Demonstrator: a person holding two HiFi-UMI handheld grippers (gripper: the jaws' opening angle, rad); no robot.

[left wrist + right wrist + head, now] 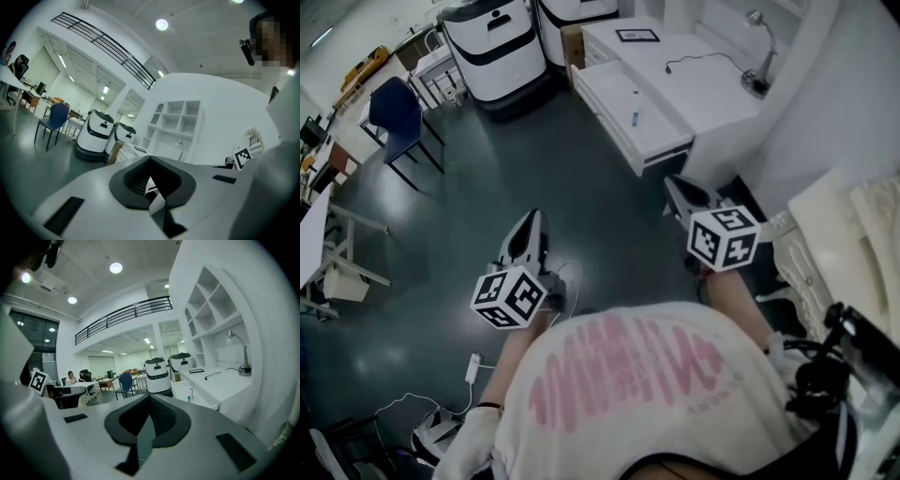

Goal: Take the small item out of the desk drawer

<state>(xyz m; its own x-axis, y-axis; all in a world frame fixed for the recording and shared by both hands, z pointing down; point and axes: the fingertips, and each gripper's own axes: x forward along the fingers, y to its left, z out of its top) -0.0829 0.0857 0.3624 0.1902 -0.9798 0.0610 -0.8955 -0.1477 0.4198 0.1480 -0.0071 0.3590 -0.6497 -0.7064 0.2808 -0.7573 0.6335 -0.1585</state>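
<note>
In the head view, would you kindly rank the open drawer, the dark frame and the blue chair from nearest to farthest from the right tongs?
1. Open drawer, just ahead of the right tongs.
2. Dark frame, far end of the desk.
3. Blue chair, far left.

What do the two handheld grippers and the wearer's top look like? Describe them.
The left gripper and right gripper have white shells tapering to dark ribbed pads. Each carries a white cube with black square markers: left cube, right cube. The person wears a white top with pink print.
</note>
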